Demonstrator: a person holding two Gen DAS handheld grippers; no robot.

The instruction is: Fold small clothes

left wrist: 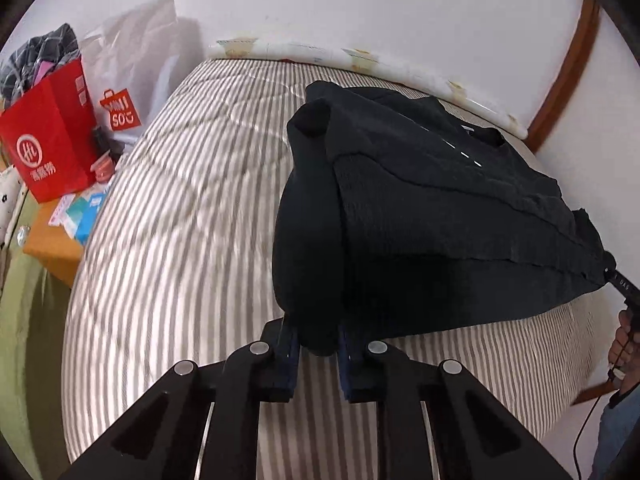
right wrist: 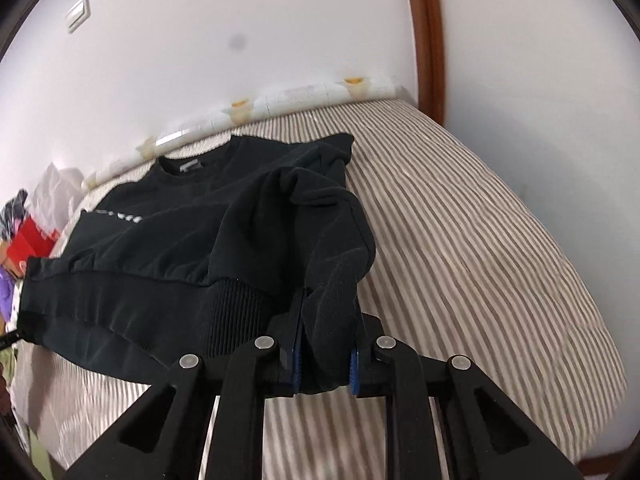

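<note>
Bed (left wrist: 180, 200) with grey-and-white striped cover, far edge pushed against white wall. Black sweatshirt (right wrist: 192, 216) has its collar end lying on the cover near the wall side; its hem end is raised off the cover. Beside the bed's left edge, low orange-brown stand (left wrist: 52, 240) carries red paper bag (left wrist: 48, 144) and small boxes (left wrist: 84, 212); white shopping bag (left wrist: 128, 80) behind it.

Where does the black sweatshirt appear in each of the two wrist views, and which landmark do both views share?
Left wrist view: the black sweatshirt fills the centre and right, its near corner pinched in the left gripper.
Right wrist view: the sweatshirt lies centre-left, its near corner pinched in the right gripper.
Shared landmark: the brown door frame beyond the striped mattress.
</note>
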